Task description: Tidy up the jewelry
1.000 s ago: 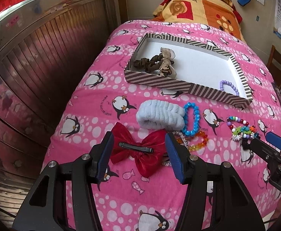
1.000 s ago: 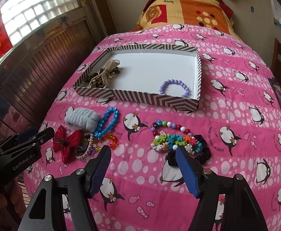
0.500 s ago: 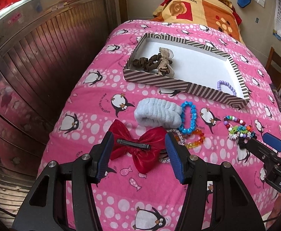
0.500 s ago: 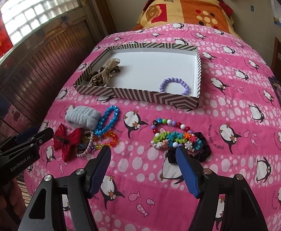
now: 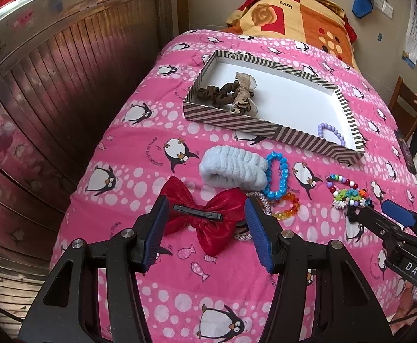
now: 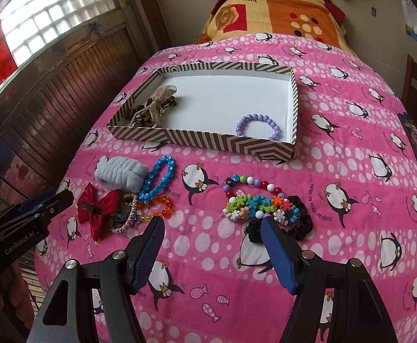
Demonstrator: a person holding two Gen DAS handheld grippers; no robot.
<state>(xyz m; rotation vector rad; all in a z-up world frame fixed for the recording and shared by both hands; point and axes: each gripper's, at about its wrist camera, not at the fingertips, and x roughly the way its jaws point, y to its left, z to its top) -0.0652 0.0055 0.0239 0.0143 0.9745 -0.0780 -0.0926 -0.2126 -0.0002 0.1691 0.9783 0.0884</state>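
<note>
Grippers, left (image 5: 205,223) and right (image 6: 212,228), hang tilted downward, jaws apart.

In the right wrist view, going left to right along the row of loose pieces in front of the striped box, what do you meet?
Red bow → blue bead bracelet → multicoloured bead bracelet → black scrunchie.

bed (image 6: 351,148): pink penguin blanket under my grippers
far end: orange quilt (image 6: 280,14)
middle: striped box (image 6: 202,140)
near left: red bow (image 5: 208,220), grey scrunchie (image 5: 234,168), blue bracelet (image 5: 278,177)
near right: black scrunchie (image 6: 297,223), colourful bracelets (image 6: 257,203)
</note>
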